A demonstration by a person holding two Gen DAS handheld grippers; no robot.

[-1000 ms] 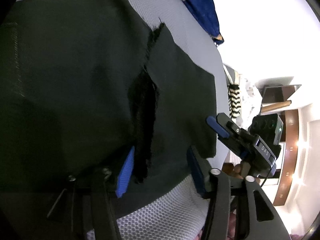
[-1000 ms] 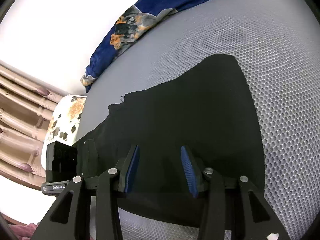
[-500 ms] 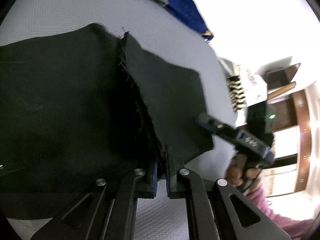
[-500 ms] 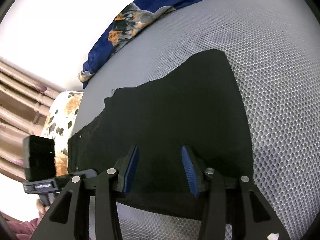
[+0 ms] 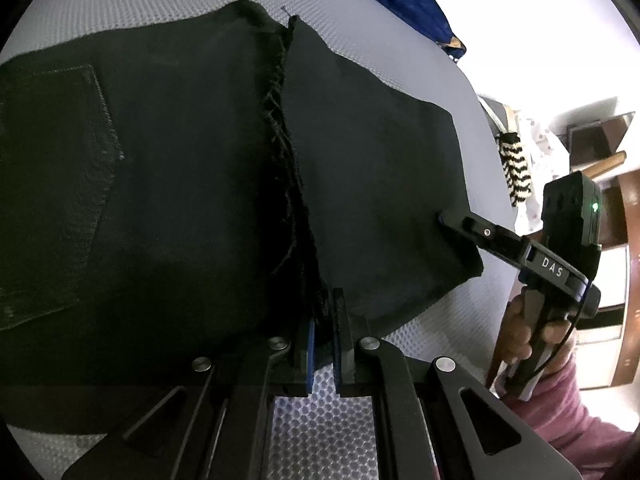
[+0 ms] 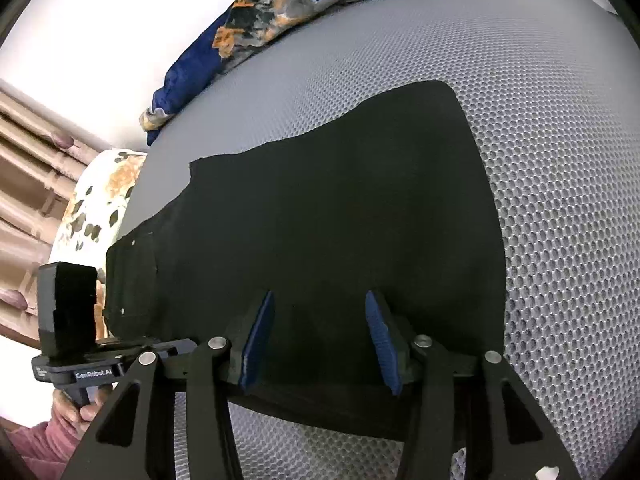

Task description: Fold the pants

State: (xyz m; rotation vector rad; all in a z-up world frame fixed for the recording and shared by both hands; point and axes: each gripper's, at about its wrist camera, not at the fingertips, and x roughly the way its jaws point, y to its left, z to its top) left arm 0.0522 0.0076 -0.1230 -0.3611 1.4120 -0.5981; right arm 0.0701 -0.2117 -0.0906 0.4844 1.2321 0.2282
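The black pants [image 5: 180, 184] lie spread on a grey mesh mattress [image 6: 560, 160]. The left gripper [image 5: 323, 344] tilts steeply down, its blue pads pinched tight on the frayed edge of the cloth near the hem. The right gripper [image 6: 320, 340] also tips down over the pant leg, jaws apart and just opening wider, gripping nothing. A hand [image 5: 532, 332] in a pink sleeve [image 5: 568, 412] grips its handle.

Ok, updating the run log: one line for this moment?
left gripper: shut on pants | right gripper: open over pants | surface: grey mesh
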